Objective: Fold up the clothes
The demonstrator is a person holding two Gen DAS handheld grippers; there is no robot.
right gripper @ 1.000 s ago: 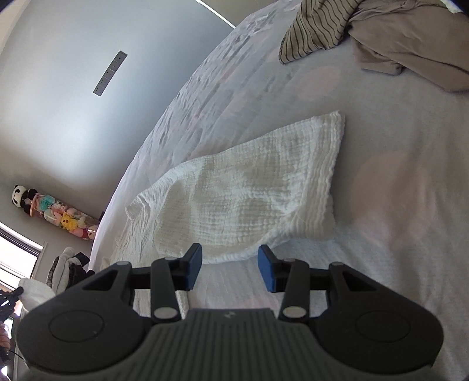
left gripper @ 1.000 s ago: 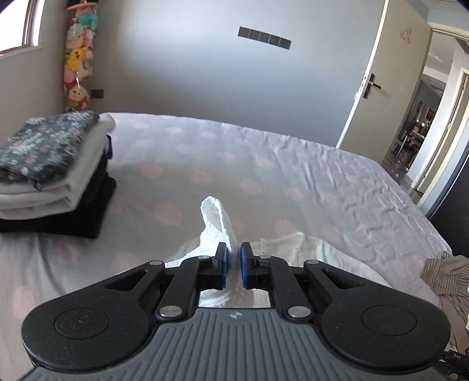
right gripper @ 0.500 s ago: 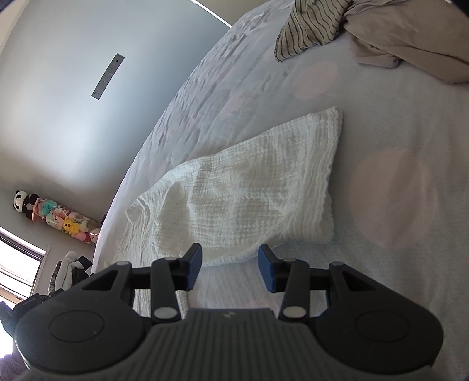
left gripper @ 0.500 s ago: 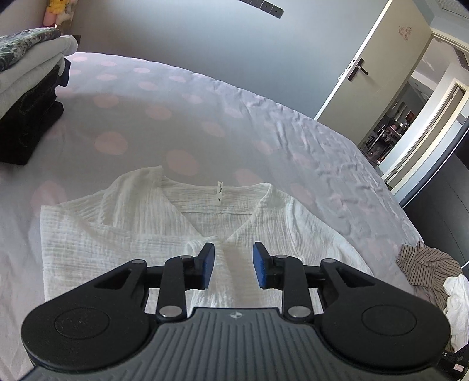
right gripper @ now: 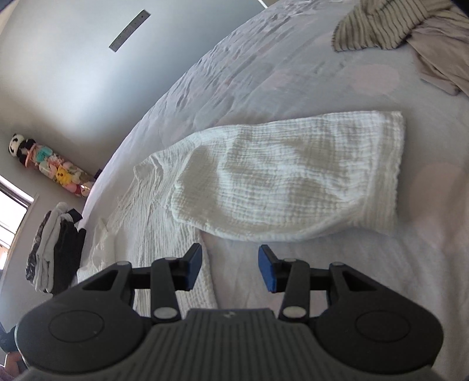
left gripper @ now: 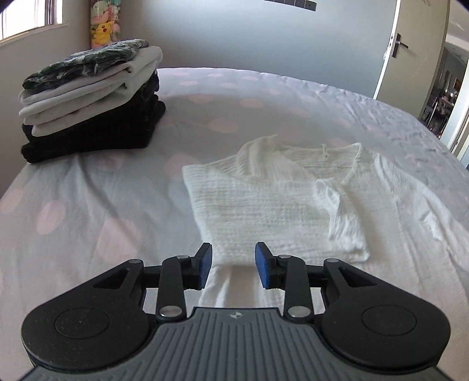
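Observation:
A white crinkled top (left gripper: 278,202) lies flat on the bed, its left sleeve folded in across the chest. My left gripper (left gripper: 233,262) hovers low over the near edge of that folded part; its jaws are opening and hold nothing. In the right wrist view the top's other sleeve (right gripper: 293,178) stretches out to the right on the sheet. My right gripper (right gripper: 230,268) stands open just short of that sleeve's lower edge, with only sheet and cloth below its fingers.
A stack of folded clothes (left gripper: 91,99), black, grey and patterned, sits at the bed's far left. Loose striped and beige garments (right gripper: 410,32) lie at the bed's far right. Plush toys (left gripper: 104,23) hang in the corner. An open door (left gripper: 410,49) is at the right.
My left gripper let go of the white sleeve it pinched, opened, and dropped lower and to the left; the sleeve now lies folded over the top. The right gripper shifted slightly and rolled.

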